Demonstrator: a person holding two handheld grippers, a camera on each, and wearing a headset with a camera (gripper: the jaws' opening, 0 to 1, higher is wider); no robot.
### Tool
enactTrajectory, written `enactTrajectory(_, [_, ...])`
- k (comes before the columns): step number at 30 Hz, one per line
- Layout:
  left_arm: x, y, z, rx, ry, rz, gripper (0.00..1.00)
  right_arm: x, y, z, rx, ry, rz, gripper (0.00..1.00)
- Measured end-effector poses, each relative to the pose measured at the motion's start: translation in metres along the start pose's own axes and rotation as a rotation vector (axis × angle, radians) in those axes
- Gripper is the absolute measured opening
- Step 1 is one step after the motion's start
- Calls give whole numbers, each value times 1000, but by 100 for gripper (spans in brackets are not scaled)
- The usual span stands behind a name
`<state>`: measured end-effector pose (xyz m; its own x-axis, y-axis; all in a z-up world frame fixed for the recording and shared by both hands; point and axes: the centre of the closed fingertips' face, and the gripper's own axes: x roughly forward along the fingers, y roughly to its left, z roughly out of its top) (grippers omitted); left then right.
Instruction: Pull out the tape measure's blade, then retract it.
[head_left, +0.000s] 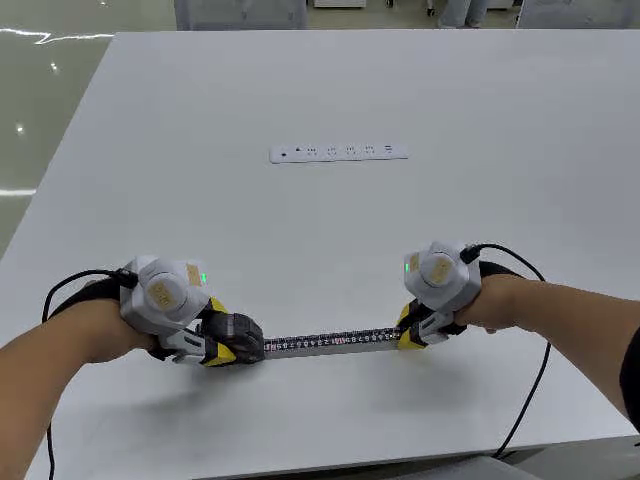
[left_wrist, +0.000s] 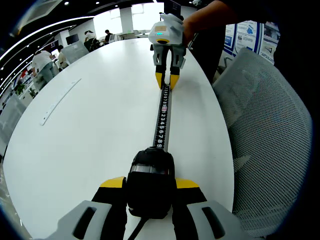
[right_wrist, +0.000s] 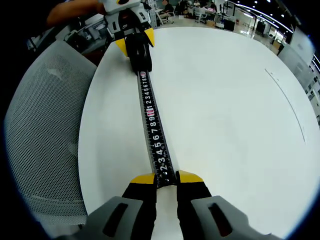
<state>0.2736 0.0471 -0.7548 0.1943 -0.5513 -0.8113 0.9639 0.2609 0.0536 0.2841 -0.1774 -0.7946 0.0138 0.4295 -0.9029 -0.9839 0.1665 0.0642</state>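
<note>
Blade (right_wrist: 152, 120) tip hidden in right gripper (right_wrist: 166, 179); case (left_wrist: 150, 175) in left gripper (left_wrist: 150, 183).

black tape measure (head_left: 235, 338), black white-numbered blade (head_left: 330, 341), white table (head_left: 330, 230)

black tape measure (head_left: 233, 338), blade (head_left: 330, 342) extended flat

The end hook of the blade (right_wrist: 154, 135) is concealed between the tips of the right gripper (right_wrist: 166, 177), the left gripper (left_wrist: 150, 183) covers the flanks of the case (left_wrist: 150, 172), and markings on the power strip (head_left: 338, 152) are too small to read.
</note>
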Motion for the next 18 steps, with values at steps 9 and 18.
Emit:
enactTrajectory(9, [0, 1, 0, 0, 0, 2, 30, -1, -1, -2, 0, 1, 0, 10])
enactTrajectory(18, [1, 1, -1, 1, 1, 2, 30, -2, -1, -4, 3, 4, -3, 10])
